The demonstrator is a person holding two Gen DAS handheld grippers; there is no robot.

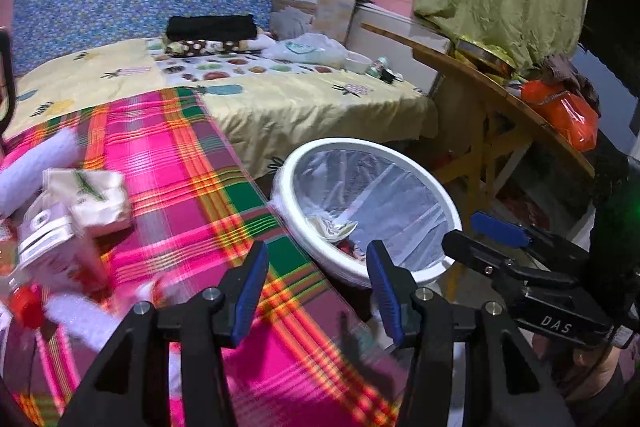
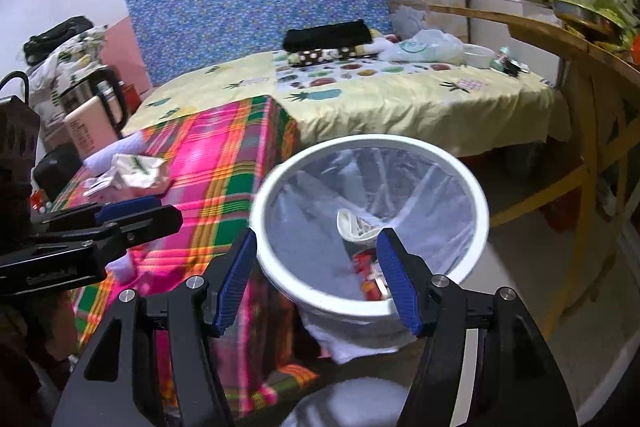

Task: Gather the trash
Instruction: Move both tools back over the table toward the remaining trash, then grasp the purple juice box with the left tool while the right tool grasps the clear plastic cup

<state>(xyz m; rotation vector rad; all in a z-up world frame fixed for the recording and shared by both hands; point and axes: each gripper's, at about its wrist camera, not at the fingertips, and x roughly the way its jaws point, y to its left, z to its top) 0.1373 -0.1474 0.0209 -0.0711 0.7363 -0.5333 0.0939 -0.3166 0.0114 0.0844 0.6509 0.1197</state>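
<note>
A white bin (image 1: 400, 151) (image 2: 372, 141) lined with a clear bag stands beside a table under a pink plaid cloth (image 1: 180, 163) (image 2: 216, 163). Crumpled paper (image 2: 356, 223) and a red wrapper (image 2: 370, 267) lie inside the bin. My left gripper (image 1: 317, 251) (image 2: 132, 209) is open and empty over the cloth's edge by the bin. My right gripper (image 2: 318, 235) (image 1: 500, 227) hangs open and empty above the bin's near rim. On the cloth lie a crumpled paper wad (image 1: 96, 199) (image 2: 140, 169), a small carton (image 1: 48, 239) and a red-capped bottle (image 1: 26, 305).
Behind the plaid table is a bed with a yellow fruit-print sheet (image 1: 300, 107) (image 2: 400, 107) carrying folded clothes, a plastic bag and a cardboard box (image 1: 316, 3). A wooden table (image 1: 500, 95) with an orange bag (image 1: 568, 115) stands right of the bin. A kettle (image 2: 92, 95) is at the left.
</note>
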